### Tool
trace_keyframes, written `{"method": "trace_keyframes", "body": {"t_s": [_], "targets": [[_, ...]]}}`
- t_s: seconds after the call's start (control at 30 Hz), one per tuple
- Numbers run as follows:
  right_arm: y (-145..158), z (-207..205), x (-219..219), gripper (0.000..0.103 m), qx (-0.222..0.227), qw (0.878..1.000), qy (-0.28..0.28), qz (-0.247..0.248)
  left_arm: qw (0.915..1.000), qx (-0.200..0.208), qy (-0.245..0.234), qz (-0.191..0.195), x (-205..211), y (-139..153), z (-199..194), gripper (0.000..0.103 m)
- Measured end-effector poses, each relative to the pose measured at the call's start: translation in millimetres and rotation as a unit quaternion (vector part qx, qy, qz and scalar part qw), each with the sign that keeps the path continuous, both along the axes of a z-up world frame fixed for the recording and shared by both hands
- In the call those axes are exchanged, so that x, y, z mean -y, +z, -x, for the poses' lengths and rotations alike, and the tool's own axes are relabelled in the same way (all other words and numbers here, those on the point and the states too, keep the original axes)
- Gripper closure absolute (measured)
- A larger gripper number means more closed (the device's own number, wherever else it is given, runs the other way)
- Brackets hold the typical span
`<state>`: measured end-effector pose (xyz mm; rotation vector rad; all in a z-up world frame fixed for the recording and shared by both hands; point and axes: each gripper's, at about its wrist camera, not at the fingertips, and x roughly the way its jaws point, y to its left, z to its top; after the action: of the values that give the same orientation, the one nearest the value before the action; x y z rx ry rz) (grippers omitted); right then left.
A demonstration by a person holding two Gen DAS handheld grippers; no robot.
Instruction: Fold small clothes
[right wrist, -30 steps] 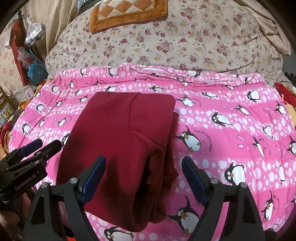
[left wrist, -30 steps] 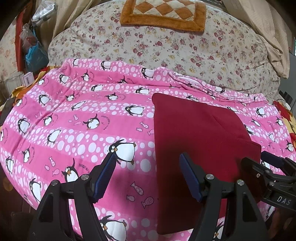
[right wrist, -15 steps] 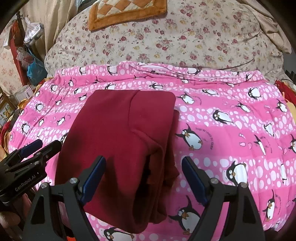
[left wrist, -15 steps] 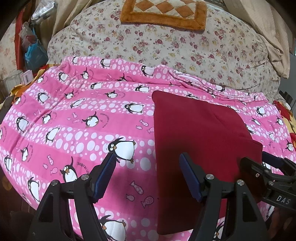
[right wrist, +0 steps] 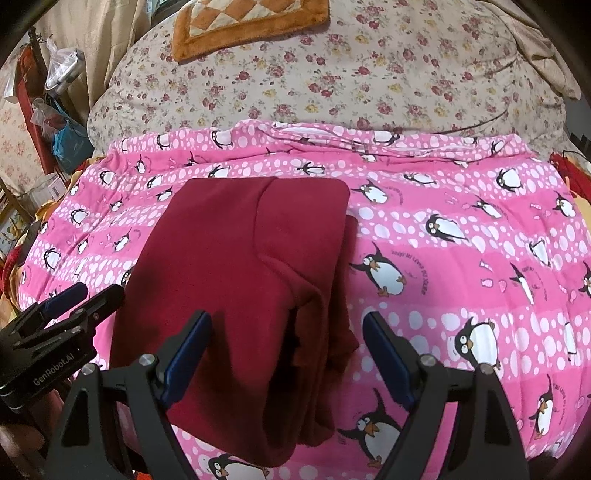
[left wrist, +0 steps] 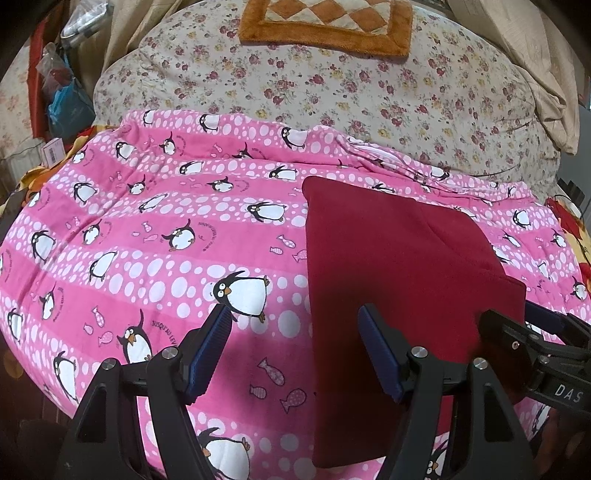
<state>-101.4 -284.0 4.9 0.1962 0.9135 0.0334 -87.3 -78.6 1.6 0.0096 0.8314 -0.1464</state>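
A dark red garment (left wrist: 391, 280) lies folded into a long stack on the pink penguin blanket (left wrist: 147, 240). In the right wrist view the garment (right wrist: 236, 280) shows layered folds along its right side. My left gripper (left wrist: 295, 325) is open and empty, hovering over the garment's left edge. My right gripper (right wrist: 286, 328) is open and empty above the garment's near end. Each gripper shows at the edge of the other's view: the right one (left wrist: 532, 332) and the left one (right wrist: 70, 302).
A floral quilt (left wrist: 332, 92) rises behind the blanket, with an orange checked mat (left wrist: 325, 18) on top. Bags and clutter (left wrist: 62, 96) stand at the far left. Beige cloth (left wrist: 546, 74) is piled at the far right.
Both grippers stay open. The views have shifted very slightly; the garment has not moved.
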Motion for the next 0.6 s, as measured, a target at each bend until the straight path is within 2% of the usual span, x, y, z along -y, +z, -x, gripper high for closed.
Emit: {"method": "trace_keyframes", "body": {"t_s": [0.6], "targets": [[-1.5,-3.7,-2.2,0.016,-0.005,1.0,0.002,0.0,1.0,-0.001,-0.004,-0.001,1.9,-1.4,-0.3,0.051]]}}
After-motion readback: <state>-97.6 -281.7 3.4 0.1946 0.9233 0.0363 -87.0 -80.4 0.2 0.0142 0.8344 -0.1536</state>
